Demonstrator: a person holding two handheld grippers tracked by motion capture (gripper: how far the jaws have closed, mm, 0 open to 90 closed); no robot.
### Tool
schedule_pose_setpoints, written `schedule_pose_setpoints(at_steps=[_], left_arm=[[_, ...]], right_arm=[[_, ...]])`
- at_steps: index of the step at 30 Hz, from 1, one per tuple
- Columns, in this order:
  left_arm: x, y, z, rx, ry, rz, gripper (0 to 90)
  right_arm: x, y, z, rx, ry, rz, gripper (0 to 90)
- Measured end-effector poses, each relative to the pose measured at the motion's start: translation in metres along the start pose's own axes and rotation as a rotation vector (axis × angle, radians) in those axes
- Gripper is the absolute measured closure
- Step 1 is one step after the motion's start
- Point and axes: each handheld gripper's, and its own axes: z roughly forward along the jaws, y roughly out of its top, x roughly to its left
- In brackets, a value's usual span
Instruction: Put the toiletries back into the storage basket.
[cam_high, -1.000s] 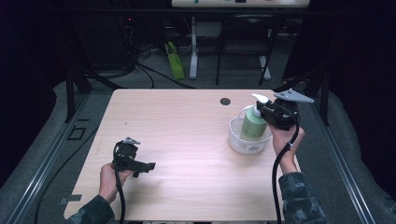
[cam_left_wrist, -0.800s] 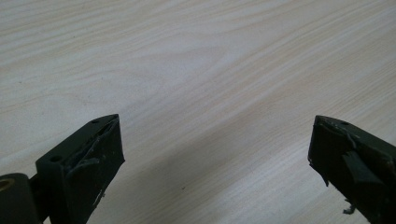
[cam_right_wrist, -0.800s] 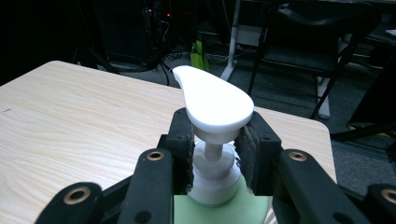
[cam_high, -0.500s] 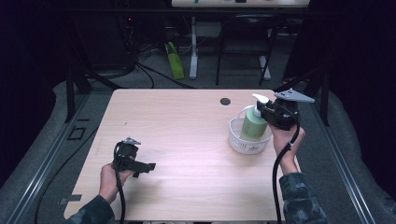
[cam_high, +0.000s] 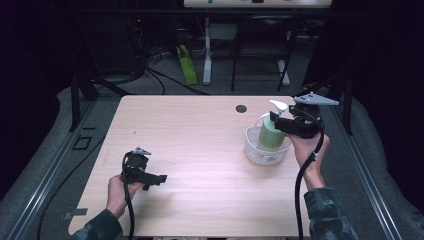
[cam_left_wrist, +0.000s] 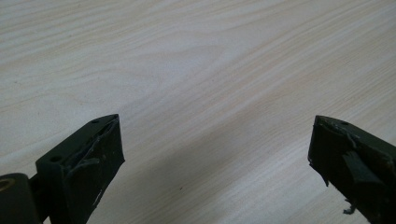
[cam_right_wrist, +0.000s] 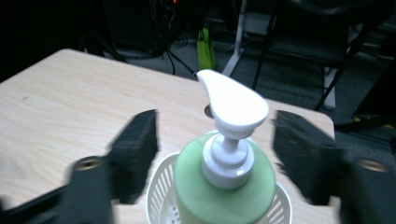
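Note:
A green pump bottle (cam_high: 269, 136) with a white dispenser head (cam_right_wrist: 233, 100) stands upright in a small white slotted basket (cam_high: 264, 154) at the table's right. My right gripper (cam_high: 275, 120) is level with the bottle's top. Its jaws have just been opening and now stand apart on either side of the pump neck (cam_right_wrist: 226, 156), touching nothing. The right gripper (cam_right_wrist: 217, 140) looks down on the green bottle (cam_right_wrist: 224, 191) and the basket's rim (cam_right_wrist: 161, 196). My left gripper (cam_high: 160, 178) hovers low over bare wood at the front left, and its jaws (cam_left_wrist: 215, 158) are wide open and empty.
The pale wooden table (cam_high: 200, 130) has a dark round cable hole (cam_high: 241, 108) near its back edge, just behind the basket. Chair and stand legs and a green object (cam_high: 187, 70) sit on the dark floor beyond.
The right gripper's jaws have spread apart from the bottle's pump neck, which they were shut around. The bottle stays in the basket. The left hand has not moved.

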Motion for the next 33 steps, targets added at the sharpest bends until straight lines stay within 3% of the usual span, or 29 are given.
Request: schedule_pose_setpoints(at_steps=[5,10,21,33], left_arm=[[0.0,0.0,0.0,0.0,-0.002,0.003,3.2],[0.0,0.0,0.0,0.0,-0.002,0.002,3.2],[-0.001,-0.001,-0.001,0.0,-0.001,0.002,3.2],[-0.002,-0.001,-0.002,-0.004,0.0,0.007,3.2]], right_arm=[[0.009,0.003,-0.005,0.066,0.042,-0.025,15.2],[0.018,0.003,-0.012,0.096,0.068,-0.053,12.5],[0.024,-0.012,-0.04,0.08,0.111,-0.057,6.5],[0.021,-0.048,-0.07,0.094,0.112,-0.047,4.4]])
